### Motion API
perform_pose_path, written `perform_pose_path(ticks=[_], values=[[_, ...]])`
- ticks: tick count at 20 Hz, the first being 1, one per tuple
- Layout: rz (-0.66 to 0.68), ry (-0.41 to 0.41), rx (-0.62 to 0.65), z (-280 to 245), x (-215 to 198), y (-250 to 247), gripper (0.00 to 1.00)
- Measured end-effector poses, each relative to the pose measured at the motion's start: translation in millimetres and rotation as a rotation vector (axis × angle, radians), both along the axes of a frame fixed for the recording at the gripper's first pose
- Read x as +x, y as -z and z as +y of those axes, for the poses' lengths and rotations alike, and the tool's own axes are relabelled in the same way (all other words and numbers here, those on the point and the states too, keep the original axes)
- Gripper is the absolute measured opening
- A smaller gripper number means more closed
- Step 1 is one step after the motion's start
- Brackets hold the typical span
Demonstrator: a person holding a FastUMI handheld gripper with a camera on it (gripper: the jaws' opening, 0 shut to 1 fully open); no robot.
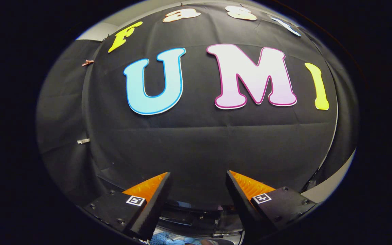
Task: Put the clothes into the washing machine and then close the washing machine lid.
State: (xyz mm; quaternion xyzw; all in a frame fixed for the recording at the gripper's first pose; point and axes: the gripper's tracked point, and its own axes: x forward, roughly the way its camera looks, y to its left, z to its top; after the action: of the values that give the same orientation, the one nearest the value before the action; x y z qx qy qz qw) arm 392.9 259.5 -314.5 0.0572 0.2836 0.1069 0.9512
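Note:
My gripper [198, 178] points at the black cloth wall [196, 143], its two fingers [162, 190] spread apart with nothing between them. Low between and below the fingers I see a dark curved rim with screws, likely the washing machine's top [196, 217]. Under that, a bit of light blue fabric, the clothes [168, 239], peeks out beneath the left finger. I cannot tell whether the fabric lies inside the machine or beside it. The lid's position is hidden.
The booth's cloth wall stands close ahead and curves round to both sides. A pale surface [328, 189] shows past the right finger, beside the cloth's edge. Small clips [87, 62] hold the cloth at the left.

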Motion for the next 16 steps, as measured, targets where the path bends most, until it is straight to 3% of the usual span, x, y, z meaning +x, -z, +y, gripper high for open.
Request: perform_pose_path(ticks=[2,9,16], values=[[0.076,-0.003,-0.022,-4,-7,15,0.98],[0.094,0.006,0.008,-4,-17,11,1.00],[0.158,0.008,-0.020,-8,-63,-2,1.00]])
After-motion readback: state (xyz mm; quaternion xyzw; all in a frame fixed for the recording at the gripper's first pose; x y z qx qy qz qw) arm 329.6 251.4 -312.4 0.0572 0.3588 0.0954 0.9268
